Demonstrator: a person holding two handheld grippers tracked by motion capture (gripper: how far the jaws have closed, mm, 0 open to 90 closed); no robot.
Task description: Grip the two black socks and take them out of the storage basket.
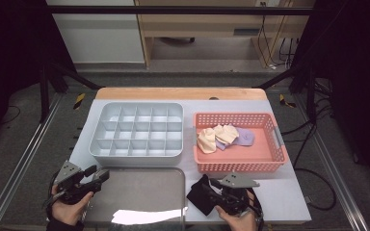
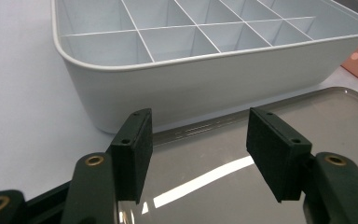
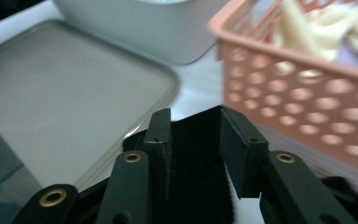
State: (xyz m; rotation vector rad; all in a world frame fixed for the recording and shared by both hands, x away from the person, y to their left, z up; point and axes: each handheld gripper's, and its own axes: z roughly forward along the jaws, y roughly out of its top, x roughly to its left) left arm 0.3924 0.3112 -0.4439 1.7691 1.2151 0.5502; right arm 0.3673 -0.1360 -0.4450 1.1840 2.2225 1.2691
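Observation:
My right gripper [image 1: 212, 186] is at the table's front edge, just in front of the pink basket [image 1: 241, 166]. A black cloth [image 1: 198, 196] is bunched between its jaws, and in the right gripper view the black cloth [image 3: 196, 154] fills the gap from pad to pad, so the right gripper [image 3: 196, 126] is shut on it. The cloth hangs beside the right edge of the grey metal tray [image 1: 139, 192]. My left gripper [image 1: 101, 174] stands open at the tray's left front corner. In its own view the left gripper [image 2: 198, 140] has nothing between its pads.
A pale grey divided organiser box [image 1: 135, 155] stands behind the tray, with its near wall [image 2: 205, 84] close to the left jaws. Inside the basket lie cream cloths [image 1: 217, 137] and a lilac cloth [image 1: 244, 137]. White table [image 1: 279, 192] runs right of the basket.

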